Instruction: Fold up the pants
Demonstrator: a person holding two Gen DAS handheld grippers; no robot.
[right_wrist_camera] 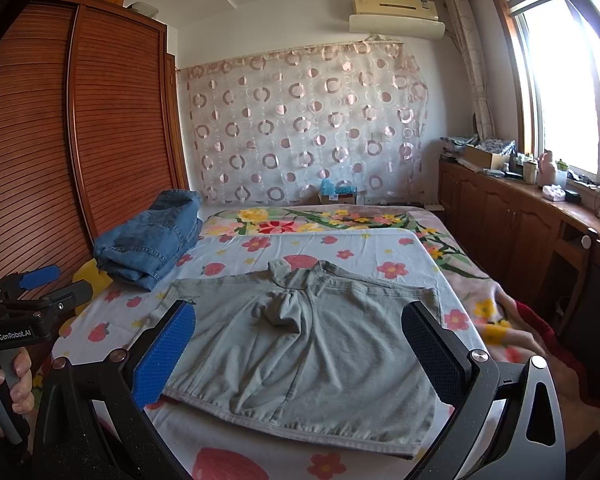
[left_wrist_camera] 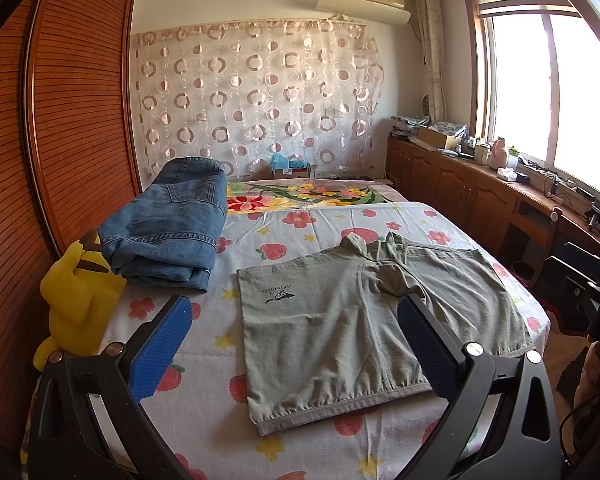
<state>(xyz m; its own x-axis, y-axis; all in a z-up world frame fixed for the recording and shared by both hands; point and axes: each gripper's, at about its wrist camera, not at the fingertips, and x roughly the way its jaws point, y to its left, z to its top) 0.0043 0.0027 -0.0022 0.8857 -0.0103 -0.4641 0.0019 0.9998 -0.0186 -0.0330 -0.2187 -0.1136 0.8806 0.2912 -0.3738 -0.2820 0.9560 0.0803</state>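
Observation:
A pair of grey-green shorts [left_wrist_camera: 340,320] lies spread flat on the flowered bed sheet [left_wrist_camera: 300,220], waistband toward me, legs pointing away. It also shows in the right wrist view [right_wrist_camera: 320,340]. My left gripper [left_wrist_camera: 296,344] is open and empty, held above the near left part of the shorts. My right gripper [right_wrist_camera: 300,352] is open and empty, held above the waistband area. The left gripper also shows at the left edge of the right wrist view [right_wrist_camera: 40,284], held by a hand.
Folded blue jeans [left_wrist_camera: 168,228] lie at the bed's far left. A yellow plush toy [left_wrist_camera: 76,296] sits at the left edge beside the wooden wardrobe [left_wrist_camera: 60,120]. A wooden cabinet with clutter [left_wrist_camera: 480,168] runs under the window on the right.

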